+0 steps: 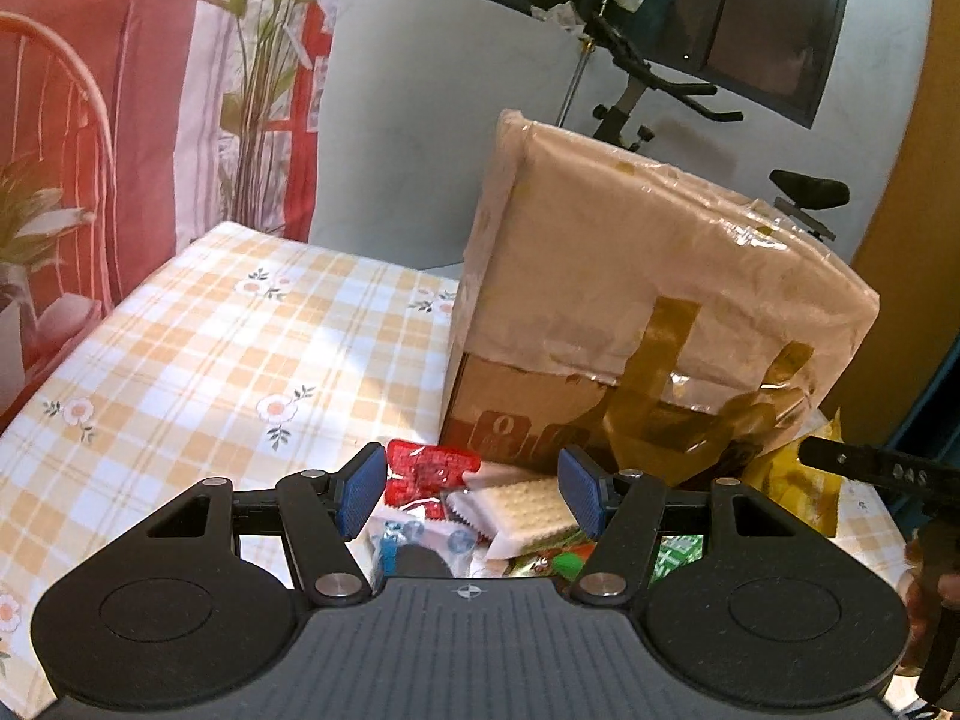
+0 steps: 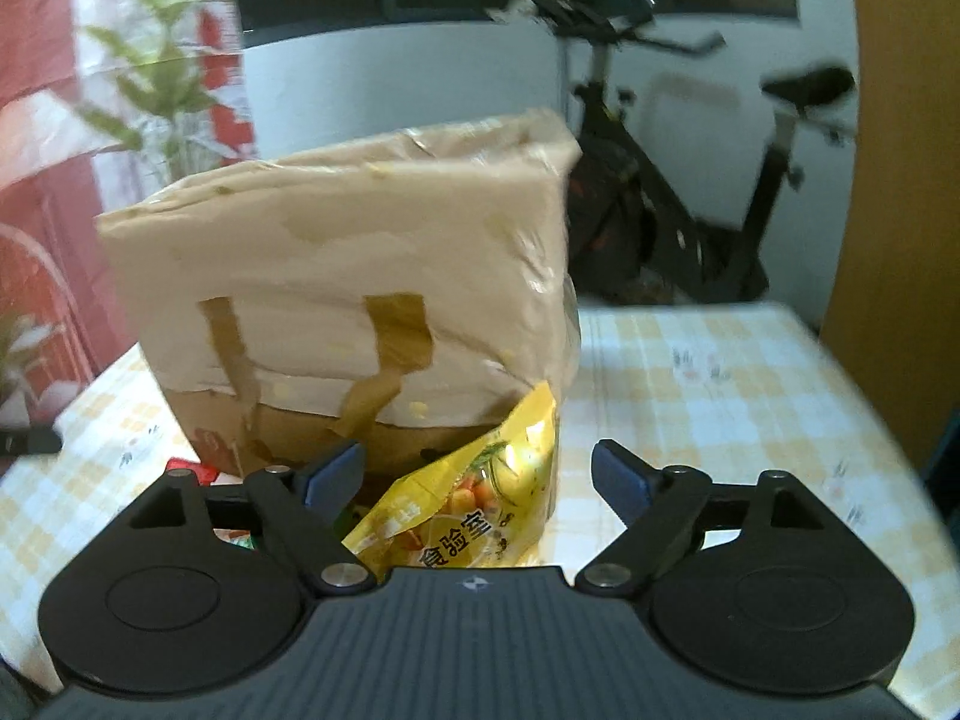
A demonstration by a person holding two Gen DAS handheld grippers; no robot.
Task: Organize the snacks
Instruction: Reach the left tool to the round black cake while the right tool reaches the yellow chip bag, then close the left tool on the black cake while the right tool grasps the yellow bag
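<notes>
Left tool [image 1: 470, 489] is held wide over a red packet [image 1: 429, 471] and cracker pack [image 1: 522, 507]. Right tool [image 2: 478, 480] is spread wide around a yellow bag [image 2: 474, 504] beside the box [image 2: 348, 300].

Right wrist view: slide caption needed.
Open right gripper poised over yellow snack bag before taped cardboard box.

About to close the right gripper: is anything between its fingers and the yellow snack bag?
Nothing visible. The right gripper is open, and the yellow snack bag sits between its fingers, leaning on the taped cardboard box.
</notes>
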